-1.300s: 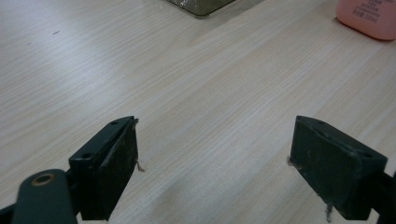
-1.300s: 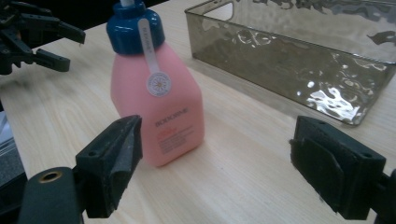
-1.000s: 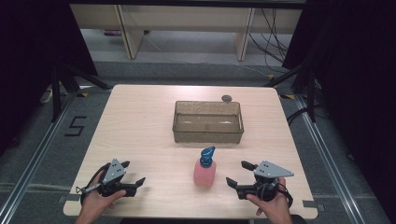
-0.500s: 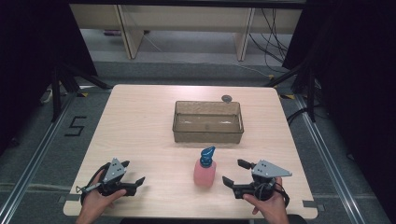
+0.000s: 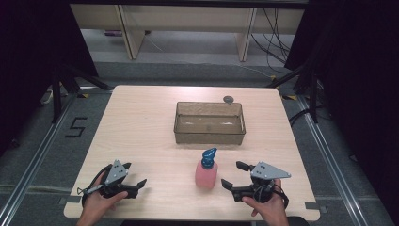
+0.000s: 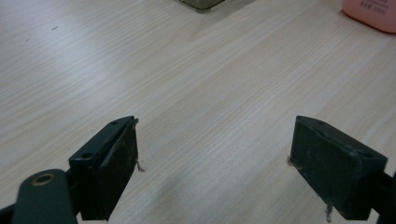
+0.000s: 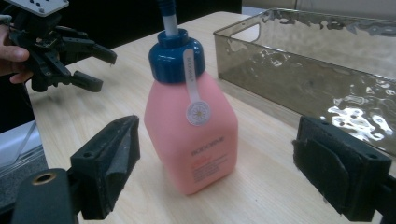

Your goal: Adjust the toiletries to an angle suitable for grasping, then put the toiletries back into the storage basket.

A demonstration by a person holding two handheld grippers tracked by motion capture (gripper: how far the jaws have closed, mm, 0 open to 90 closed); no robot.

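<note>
A pink pump bottle (image 5: 206,173) with a blue cap stands upright near the table's front edge. In the right gripper view the bottle (image 7: 191,128) sits just ahead of the open jaws, apart from both. My right gripper (image 5: 234,174) is open, a short way right of the bottle and pointing at it. My left gripper (image 5: 134,178) rests at the front left, open, with bare wood between its jaws (image 6: 215,158). The bottle's base (image 6: 371,14) shows at the top right of the left gripper view.
A clear smoky plastic bin (image 5: 210,123) with nothing in it stands in the middle of the table, behind the bottle; its wall (image 7: 299,79) is close on the right in the right gripper view. A small dark disc (image 5: 228,99) lies behind the bin.
My right gripper has edged left toward the bottle. The left gripper and the bottle have stayed put.
</note>
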